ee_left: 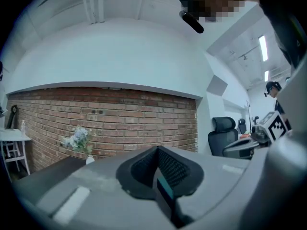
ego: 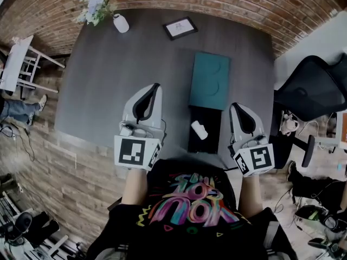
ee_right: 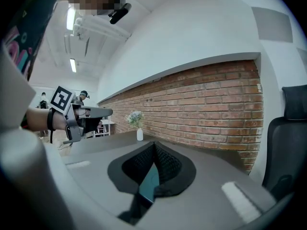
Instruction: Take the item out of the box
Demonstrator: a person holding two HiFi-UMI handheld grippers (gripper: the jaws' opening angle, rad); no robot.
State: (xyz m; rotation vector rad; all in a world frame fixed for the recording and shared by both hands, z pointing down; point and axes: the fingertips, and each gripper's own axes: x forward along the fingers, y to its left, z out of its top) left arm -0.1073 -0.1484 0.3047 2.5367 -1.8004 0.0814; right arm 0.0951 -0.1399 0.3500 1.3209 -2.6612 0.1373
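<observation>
Left gripper: jaws closed tip to tip, nothing between them (its own view confirms). Right gripper: same, pads together, empty, also clear in its view. Both are off the box, left one at its 9 o'clock, right one at its 3 o'clock, neither touching it.

Black box sits open at 5 o'clock from table centre. The item, small and white, is lying inside; shape too small to make out. Teal lid lies flat at the box's 12 o'clock, meeting its far end; touching or overlapping, can't tell. The box's near end is cut off by the person's torso.

Neither gripper view shows the box or the item, just a teal sliver in the gap behind the tips.

Count: two grippers, one box, one lid, one item. Also one vase with flowers at 11 o'clock, one picture frame at 12, one office chair off the table at 3.
</observation>
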